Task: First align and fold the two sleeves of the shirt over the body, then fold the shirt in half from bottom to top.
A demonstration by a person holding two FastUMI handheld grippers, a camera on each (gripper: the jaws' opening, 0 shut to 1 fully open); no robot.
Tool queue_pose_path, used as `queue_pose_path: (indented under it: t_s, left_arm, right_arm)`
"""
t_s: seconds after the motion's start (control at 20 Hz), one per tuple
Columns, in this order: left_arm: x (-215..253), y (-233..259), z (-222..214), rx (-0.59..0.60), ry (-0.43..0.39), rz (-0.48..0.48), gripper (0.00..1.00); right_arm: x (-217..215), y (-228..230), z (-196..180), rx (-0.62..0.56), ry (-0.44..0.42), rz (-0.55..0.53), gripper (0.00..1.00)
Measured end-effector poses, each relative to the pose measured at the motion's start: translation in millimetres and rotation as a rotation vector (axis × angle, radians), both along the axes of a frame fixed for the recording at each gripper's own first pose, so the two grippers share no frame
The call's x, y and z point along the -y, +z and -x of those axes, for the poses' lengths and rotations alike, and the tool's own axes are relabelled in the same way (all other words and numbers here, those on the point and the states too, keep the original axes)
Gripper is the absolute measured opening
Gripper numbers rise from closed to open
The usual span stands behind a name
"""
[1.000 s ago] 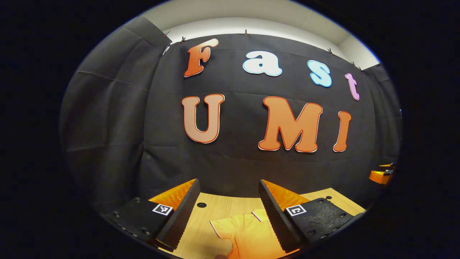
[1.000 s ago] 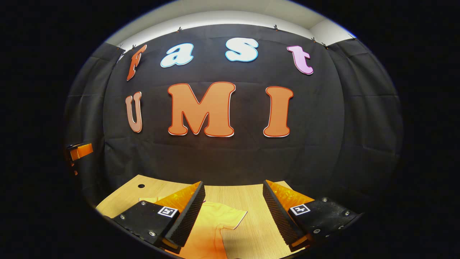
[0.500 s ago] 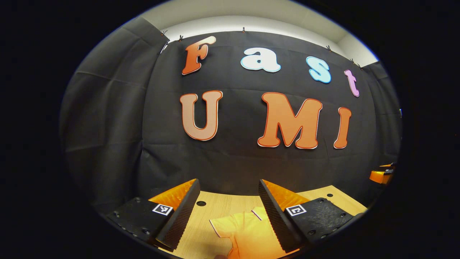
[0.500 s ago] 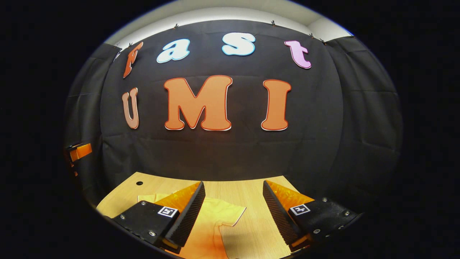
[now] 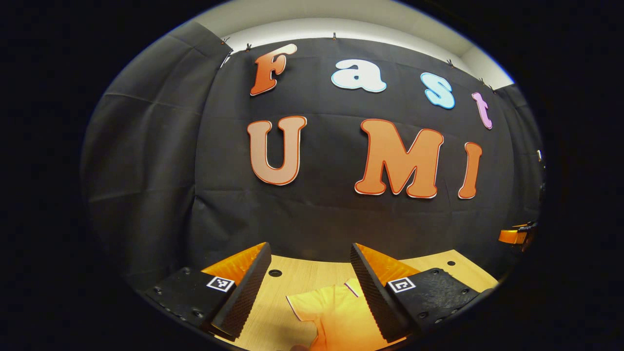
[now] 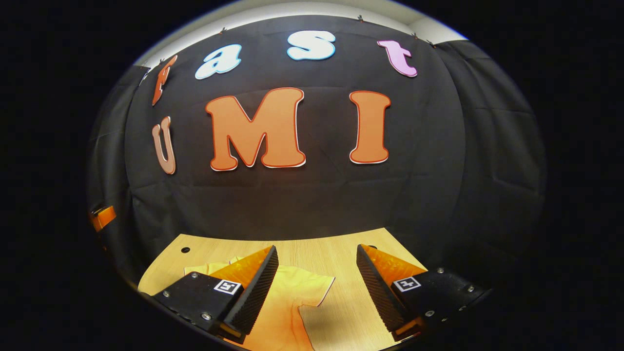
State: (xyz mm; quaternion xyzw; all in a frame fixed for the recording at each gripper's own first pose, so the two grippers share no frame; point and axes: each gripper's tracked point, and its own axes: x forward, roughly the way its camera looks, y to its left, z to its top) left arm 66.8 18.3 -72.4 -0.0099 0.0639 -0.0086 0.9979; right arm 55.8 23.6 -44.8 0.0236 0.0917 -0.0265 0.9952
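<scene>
The left hand-held gripper [image 5: 310, 287] hangs above the near part of the wooden surface [image 5: 312, 275], with its two fingers spread wide and nothing between them. The shirt [image 5: 336, 317] lies flat on the surface below and just ahead of this hand-held gripper. In the left gripper view one sleeve [image 5: 312, 308] points out to the left in the gap between the fingers, and the body of the shirt runs under the right-hand finger [image 5: 370, 287] and off the bottom edge. No finger touches the cloth.

The right hand-held gripper [image 6: 317, 287] is held the same way, its fingers wide apart and empty, above the surface [image 6: 341, 253]. In the right gripper view the shirt [image 6: 287, 312] lies toward the left: its other sleeve [image 6: 312, 287] reaches into the gap between the fingers, and the rest of the shirt passes under the left-hand finger [image 6: 256, 287] and out of sight below. The bare wood to the right of the sleeve lies under the right-hand finger.

A small round hole [image 5: 275, 273] shows in the surface near the far edge in the left gripper view, and another hole [image 6: 185, 249] near the far left corner in the right gripper view. The black cloth wall [image 5: 317, 219] stands behind the surface.
</scene>
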Motion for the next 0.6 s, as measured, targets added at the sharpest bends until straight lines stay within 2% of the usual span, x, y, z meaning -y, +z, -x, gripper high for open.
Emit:
queue_pose_path:
  t_s: [0.2, 0.4, 0.6]
  left_arm:
    - [-7, -5, -9, -0.012, 0.015, 0.000, 0.98]
    - [-14, -15, -20, -0.035, 0.022, 0.000, 0.98]
    - [-20, -27, -34, -0.060, 0.033, -0.017, 0.98]
  right_arm:
    - [3, -18, -29, -0.093, -0.013, 0.015, 0.98]
    - [0, -49, -60, -0.255, -0.018, 0.041, 0.98]
    - [-10, -82, -88, -0.377, -0.015, -0.012, 0.98]
